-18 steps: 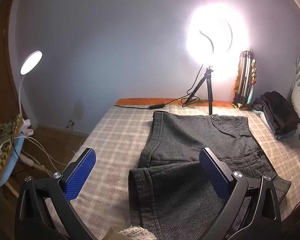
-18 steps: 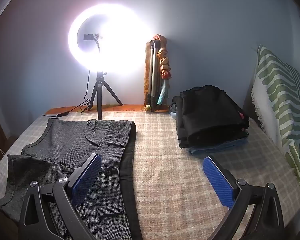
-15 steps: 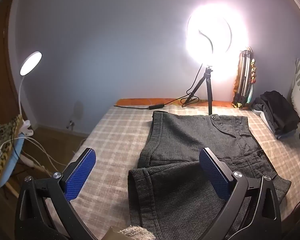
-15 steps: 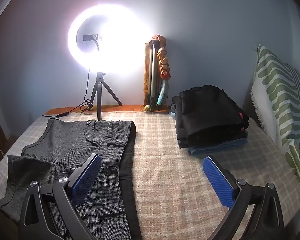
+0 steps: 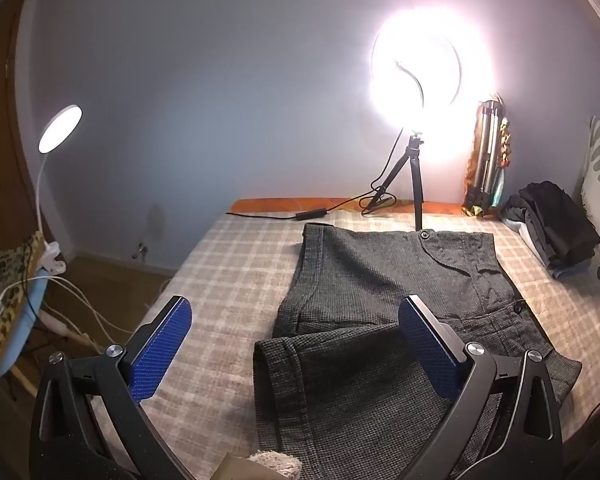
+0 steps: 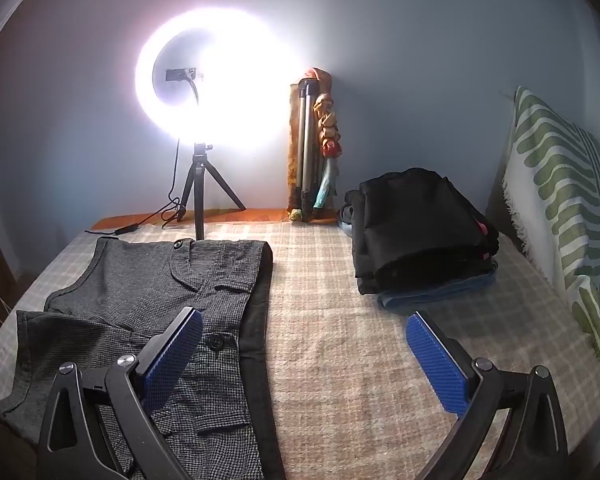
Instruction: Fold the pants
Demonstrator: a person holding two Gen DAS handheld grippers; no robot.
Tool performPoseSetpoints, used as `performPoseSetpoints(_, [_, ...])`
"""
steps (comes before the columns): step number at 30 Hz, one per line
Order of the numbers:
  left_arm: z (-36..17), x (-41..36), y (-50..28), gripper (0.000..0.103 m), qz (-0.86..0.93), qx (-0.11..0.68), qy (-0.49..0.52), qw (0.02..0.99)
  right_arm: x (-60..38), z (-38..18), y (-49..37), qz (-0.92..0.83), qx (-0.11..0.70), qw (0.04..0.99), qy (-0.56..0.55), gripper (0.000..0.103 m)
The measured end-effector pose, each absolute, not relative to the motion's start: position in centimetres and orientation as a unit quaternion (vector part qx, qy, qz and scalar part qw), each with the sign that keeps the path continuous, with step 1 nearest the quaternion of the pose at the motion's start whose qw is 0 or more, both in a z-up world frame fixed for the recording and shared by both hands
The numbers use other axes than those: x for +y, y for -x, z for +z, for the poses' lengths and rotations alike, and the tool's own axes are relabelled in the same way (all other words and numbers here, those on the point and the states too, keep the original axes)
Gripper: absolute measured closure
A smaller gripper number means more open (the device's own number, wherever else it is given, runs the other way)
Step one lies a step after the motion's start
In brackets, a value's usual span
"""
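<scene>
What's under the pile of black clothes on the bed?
A folded blue garment peeks out beneath the black clothes, lying on the checked blanket. Anything more inside the pile is covered.

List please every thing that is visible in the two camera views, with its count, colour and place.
pants: one, grey check, partly folded on the bed
bed cover: one, beige plaid, under everything
folded clothes pile: one, black on blue, far right of the bed
pillow: one, white with green stripes, right edge
ring light: one, white, lit, on a black tripod by the wall
folded tripod: one, silver, leaning on the wall
desk lamp: one, white, lit, left of the bed
left gripper: one, black with blue pads, jaws open above the pants
right gripper: one, black with blue pads, jaws open
</scene>
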State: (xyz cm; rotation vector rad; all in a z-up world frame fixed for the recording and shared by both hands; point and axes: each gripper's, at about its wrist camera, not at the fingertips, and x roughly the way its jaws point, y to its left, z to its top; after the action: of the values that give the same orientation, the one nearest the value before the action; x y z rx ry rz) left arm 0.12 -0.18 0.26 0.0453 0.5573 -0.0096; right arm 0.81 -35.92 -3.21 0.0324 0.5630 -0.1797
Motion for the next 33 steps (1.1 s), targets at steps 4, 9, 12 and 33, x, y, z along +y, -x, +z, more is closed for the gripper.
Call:
performPoseSetpoints(4, [0.23, -0.23, -0.07, 0.0, -0.005, 0.275, -0.023, 0.961, -35.91, -3.18, -0.86, -0.089, 0.278, 0.956, -0.016, 0.0])
performPoseSetpoints(9, [0.23, -0.35, -0.02, 0.0, -0.004, 0.276, -0.025, 0.961, -35.83, -3.24, -0.8, -0.088, 0.278, 0.956, -0.016, 0.0])
performPoseSetpoints(12, [0.2, -0.48, 0.01, 0.0, -0.004, 0.276, -0.025, 0.961, -35.86, -3.23, -0.83, -0.089, 0.278, 0.956, -0.016, 0.0])
performPoseSetpoints(33, [-0.11, -0.32, -0.2, 0.0, -0.004, 0.279, -0.023, 0.96, -35.81, -3.39, -0.86, -0.087, 0.281, 0.956, -0.018, 0.0])
